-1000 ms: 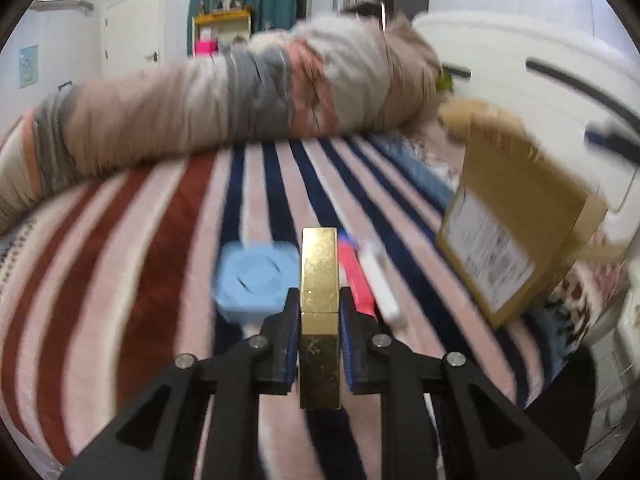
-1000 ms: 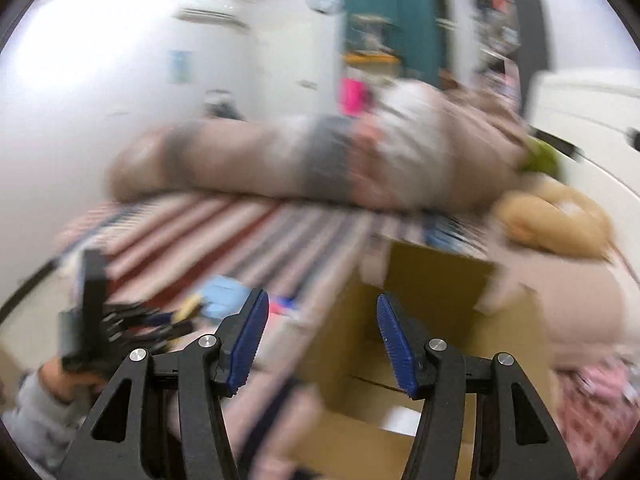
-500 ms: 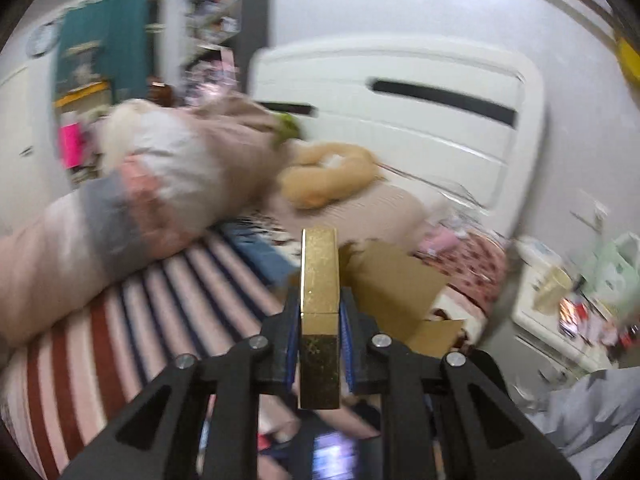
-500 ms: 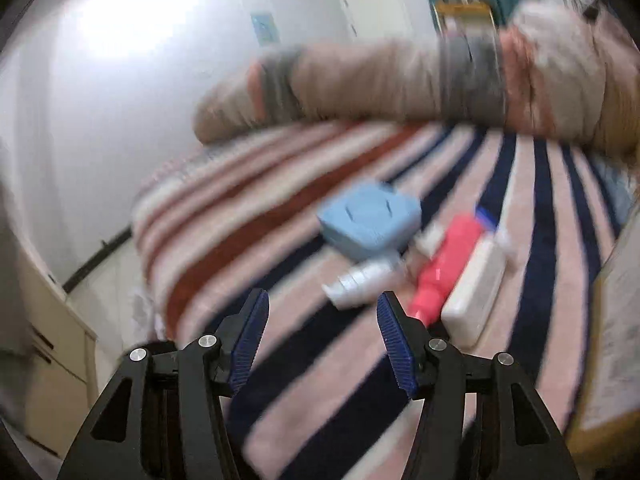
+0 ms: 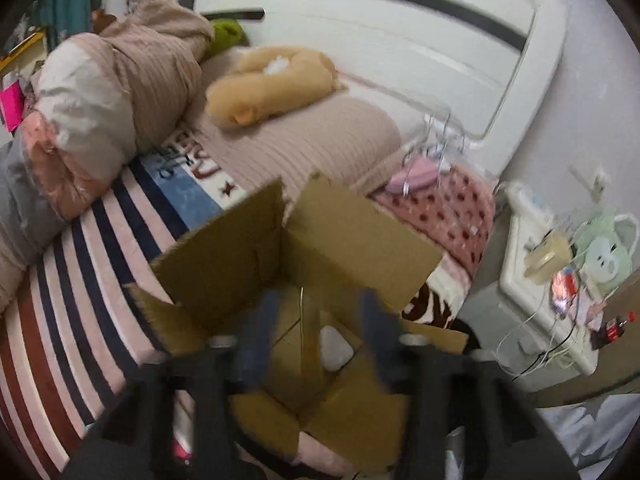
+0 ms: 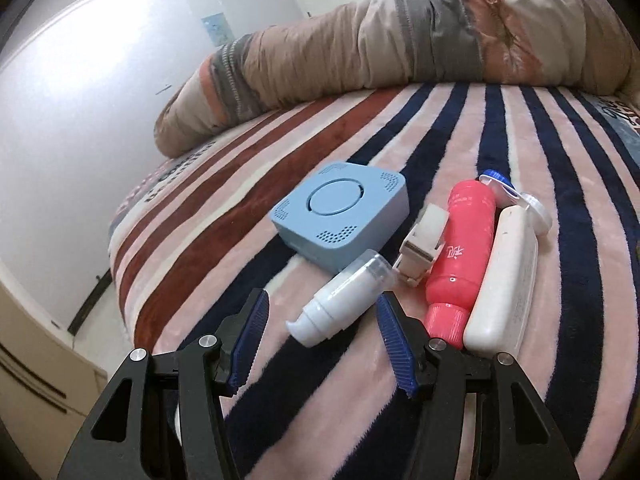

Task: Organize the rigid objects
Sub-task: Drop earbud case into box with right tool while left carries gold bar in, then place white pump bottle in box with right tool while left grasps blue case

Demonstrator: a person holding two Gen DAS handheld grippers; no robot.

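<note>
In the left wrist view my left gripper (image 5: 316, 328) is open and blurred, above the open cardboard box (image 5: 240, 248). The thin gold box (image 5: 310, 336) stands between the jaws, free of them, inside the cardboard box beside a white object (image 5: 334, 346). In the right wrist view my right gripper (image 6: 320, 336) is open and empty, just in front of a white pump bottle (image 6: 340, 300) lying on the striped blanket (image 6: 440, 140). Behind it lie a light blue square device (image 6: 340, 216), a small white clip-like piece (image 6: 422, 248), a red bottle (image 6: 460, 248) and a white flat case (image 6: 504, 276).
A rolled quilt (image 6: 360, 48) lies across the far side of the bed. A tan plush toy (image 5: 272, 84) and pillow sit by the white headboard (image 5: 400, 40). A cluttered white nightstand (image 5: 560, 280) stands right of the bed. The bed edge (image 6: 120, 240) is at left.
My left gripper has swung over the cardboard box and opened, letting go of the gold box. My right gripper has moved down close to the white pump bottle.
</note>
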